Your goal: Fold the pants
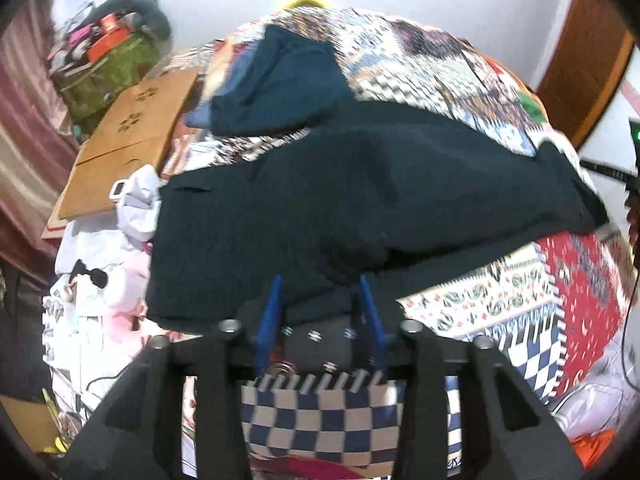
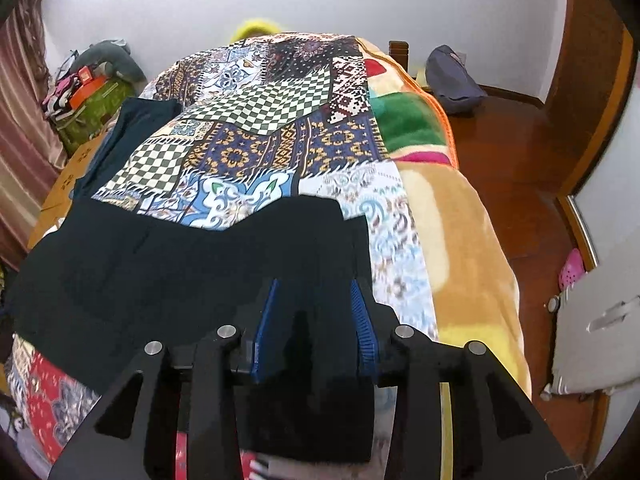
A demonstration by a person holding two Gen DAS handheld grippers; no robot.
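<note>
Black pants (image 1: 340,192) lie spread across a patchwork bedspread (image 1: 500,304). They also show in the right wrist view (image 2: 192,264). My left gripper (image 1: 320,308) has its blue fingers (image 1: 270,312) apart, with a fold of the pants' near edge between them. My right gripper (image 2: 316,320) has its blue fingers (image 2: 362,328) apart too, with the pants' right end lying between them and hanging down toward the camera. The fingertips are sunk in the dark cloth.
A folded dark teal garment (image 1: 280,84) lies farther back on the bed (image 2: 120,140). Cardboard (image 1: 128,136), white clothes (image 1: 100,264) and a cluttered green bag (image 1: 108,64) sit on the left. Wooden floor (image 2: 516,168) and a door (image 2: 588,76) are on the right.
</note>
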